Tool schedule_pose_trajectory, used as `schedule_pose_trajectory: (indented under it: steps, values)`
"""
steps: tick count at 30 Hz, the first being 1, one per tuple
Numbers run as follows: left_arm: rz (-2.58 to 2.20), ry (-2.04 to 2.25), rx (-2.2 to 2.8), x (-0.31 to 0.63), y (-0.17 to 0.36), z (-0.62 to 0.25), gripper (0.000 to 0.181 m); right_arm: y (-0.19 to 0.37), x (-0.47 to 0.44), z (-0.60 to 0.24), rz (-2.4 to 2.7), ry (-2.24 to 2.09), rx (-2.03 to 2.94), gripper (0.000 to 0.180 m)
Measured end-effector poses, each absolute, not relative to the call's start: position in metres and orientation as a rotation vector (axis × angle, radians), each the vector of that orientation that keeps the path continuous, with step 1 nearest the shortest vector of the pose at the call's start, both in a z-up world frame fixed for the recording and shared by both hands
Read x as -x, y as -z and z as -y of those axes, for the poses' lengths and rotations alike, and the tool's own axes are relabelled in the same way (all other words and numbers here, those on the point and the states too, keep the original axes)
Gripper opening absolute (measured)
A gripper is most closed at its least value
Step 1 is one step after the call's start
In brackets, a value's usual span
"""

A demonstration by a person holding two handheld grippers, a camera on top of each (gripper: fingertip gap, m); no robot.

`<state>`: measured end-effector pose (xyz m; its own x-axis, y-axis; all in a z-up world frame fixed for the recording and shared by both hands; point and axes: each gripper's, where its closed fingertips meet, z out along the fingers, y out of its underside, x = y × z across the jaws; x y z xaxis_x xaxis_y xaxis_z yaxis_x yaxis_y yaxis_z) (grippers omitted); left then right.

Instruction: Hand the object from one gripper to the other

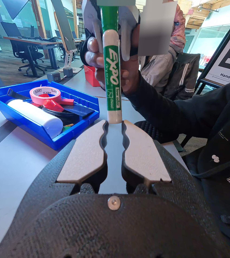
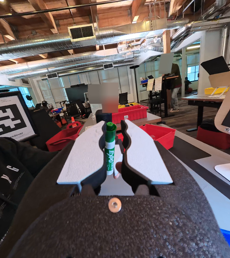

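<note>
The left hand-held gripper [image 1: 114, 122] has its pale fingers spread, the bottom end of the upright green-and-white dry-erase marker [image 1: 112, 78] just at their tips. The right hand-held gripper [image 2: 113, 122] also looks parted around the marker's capped end; whether it grips, I cannot tell. On the grey desk [image 1: 14, 160] to the left sits a blue plastic bin [image 1: 75, 134] holding a pink tape roll [image 1: 45, 95].

A blue bin [image 1: 82, 111] sits on the grey bench [image 1: 20, 153], holding a roll of pink tape [image 1: 45, 95], a white cylinder [image 1: 34, 115] and a red piece [image 1: 53, 105]; red bins [image 2: 157, 134] stand farther off
</note>
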<state>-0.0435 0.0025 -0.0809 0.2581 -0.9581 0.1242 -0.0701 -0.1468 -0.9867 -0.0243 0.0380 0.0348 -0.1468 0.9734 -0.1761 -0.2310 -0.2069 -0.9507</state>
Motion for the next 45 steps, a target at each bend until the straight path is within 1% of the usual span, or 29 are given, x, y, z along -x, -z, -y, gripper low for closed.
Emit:
schedule_pose_trajectory:
  steps: [2, 5, 18, 21, 22, 28, 31, 35, 39, 45]
  values:
    - [-1.015, 1.065, 1.49, 0.044, 0.082, -0.003, 0.018, -0.034, 0.025, -0.038, 1.017, -1.552, 1.102, 0.018]
    - [-1.012, 1.068, 1.492, 0.044, 0.083, -0.004, 0.018, -0.033, 0.025, -0.038, 1.022, -1.557, 1.115, 0.01]
    - [-0.974, 1.046, 1.465, 0.052, 0.08, -0.009, 0.019, -0.041, 0.023, -0.027, 1.049, -1.533, 1.078, 0.008]
    - [-0.986, 1.005, 1.515, 0.057, 0.091, -0.016, 0.046, -0.048, 0.012, -0.03, 1.028, -1.494, 1.061, 0.009]
    - [-0.974, 0.999, 1.531, 0.06, 0.094, -0.02, 0.049, -0.052, 0.007, -0.032, 1.019, -1.483, 1.056, 0.009]
    - [-0.913, 1.021, 1.552, 0.067, 0.094, -0.027, 0.048, -0.057, -0.008, -0.04, 0.993, -1.427, 1.055, 0.009]
    - [-0.841, 1.125, 1.551, 0.063, 0.085, -0.025, 0.042, -0.05, -0.001, -0.042, 1.02, -1.353, 1.054, 0.009]
    - [-0.669, 1.357, 1.53, 0.051, 0.062, -0.017, 0.037, -0.04, 0.015, -0.04, 1.072, -1.104, 0.99, 0.009]
    - [-0.407, 1.787, 1.392, 0.043, 0.03, -0.006, 0.04, -0.035, 0.029, -0.023, 1.14, -0.85, 0.798, 0.009]
    - [-0.204, 2.097, 1.26, 0.042, 0.019, -0.004, 0.041, -0.018, 0.053, 0.026, 1.305, -0.714, 0.537, 0.009]
